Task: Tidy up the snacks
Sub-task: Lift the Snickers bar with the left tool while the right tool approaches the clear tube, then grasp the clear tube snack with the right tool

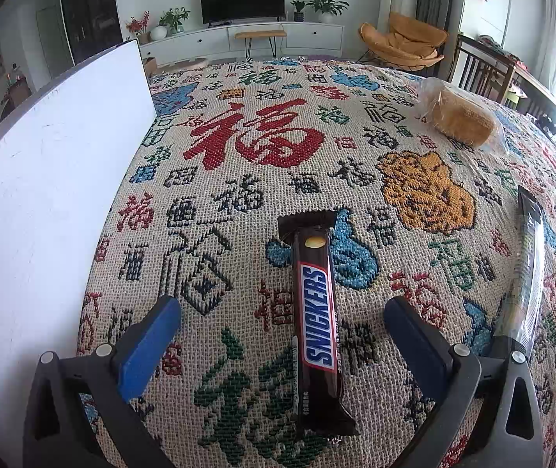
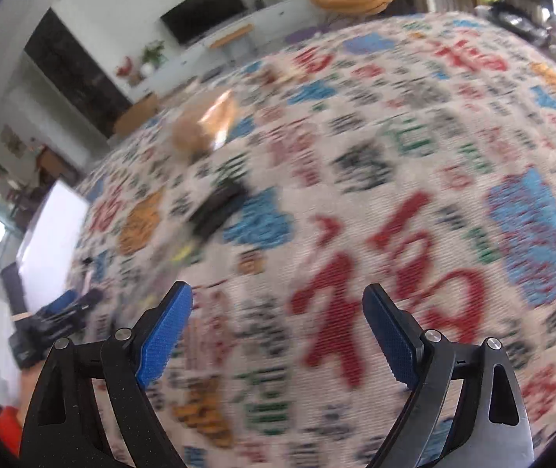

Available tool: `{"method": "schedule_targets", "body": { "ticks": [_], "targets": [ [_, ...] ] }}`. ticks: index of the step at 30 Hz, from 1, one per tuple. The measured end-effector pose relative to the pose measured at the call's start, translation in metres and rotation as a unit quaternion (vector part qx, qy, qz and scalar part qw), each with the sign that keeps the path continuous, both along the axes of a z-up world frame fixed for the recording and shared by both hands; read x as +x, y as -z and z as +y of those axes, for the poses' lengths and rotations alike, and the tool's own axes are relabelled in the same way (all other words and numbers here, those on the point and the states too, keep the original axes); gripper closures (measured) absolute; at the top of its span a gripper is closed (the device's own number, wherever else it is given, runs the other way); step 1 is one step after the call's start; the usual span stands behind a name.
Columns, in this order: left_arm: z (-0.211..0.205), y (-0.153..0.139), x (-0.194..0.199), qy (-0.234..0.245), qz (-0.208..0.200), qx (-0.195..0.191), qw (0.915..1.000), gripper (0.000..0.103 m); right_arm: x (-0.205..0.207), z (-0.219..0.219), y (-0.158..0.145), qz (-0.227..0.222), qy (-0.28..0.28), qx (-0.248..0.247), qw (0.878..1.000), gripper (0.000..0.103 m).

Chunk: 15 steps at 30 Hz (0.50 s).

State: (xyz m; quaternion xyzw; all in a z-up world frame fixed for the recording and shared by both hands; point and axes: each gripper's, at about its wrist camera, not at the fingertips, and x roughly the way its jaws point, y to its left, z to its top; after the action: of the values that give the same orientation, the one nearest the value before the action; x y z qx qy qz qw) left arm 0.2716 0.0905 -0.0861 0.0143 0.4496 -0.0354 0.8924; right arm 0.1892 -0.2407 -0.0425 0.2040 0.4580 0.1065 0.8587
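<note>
Left wrist view: candy bar lined up for a grab

Left gripper [image 1: 282,319] hangs wide open around the candy bar [image 1: 316,312] lying on the tablecloth [image 1: 239,136]; looks like closing comes next. Right gripper [image 2: 278,312] open, empty, blurry.

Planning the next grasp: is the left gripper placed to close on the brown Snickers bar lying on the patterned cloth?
Probably yes. The left gripper is open, one blue pad on each side of the brown Snickers bar, which lies lengthwise between them on the patterned cloth. Nothing sits between pads and wrapper.
</note>
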Motion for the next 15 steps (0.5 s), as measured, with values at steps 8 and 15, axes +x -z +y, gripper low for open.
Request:
{"method": "schedule_targets", "body": {
  "ticks": [8, 15],
  "targets": [
    [0.000, 0.000, -0.001, 0.000, 0.000, 0.000, 1.0000, 0.000, 0.053, 0.141, 0.009, 0.057, 0.033, -0.107, 0.992, 0.010],
    [0.001, 0.000, -0.001, 0.001, 0.000, 0.000, 1.0000, 0.000, 0.050, 0.149, 0.017, 0.006, -0.011, -0.203, 0.979, 0.045]
  ]
}}
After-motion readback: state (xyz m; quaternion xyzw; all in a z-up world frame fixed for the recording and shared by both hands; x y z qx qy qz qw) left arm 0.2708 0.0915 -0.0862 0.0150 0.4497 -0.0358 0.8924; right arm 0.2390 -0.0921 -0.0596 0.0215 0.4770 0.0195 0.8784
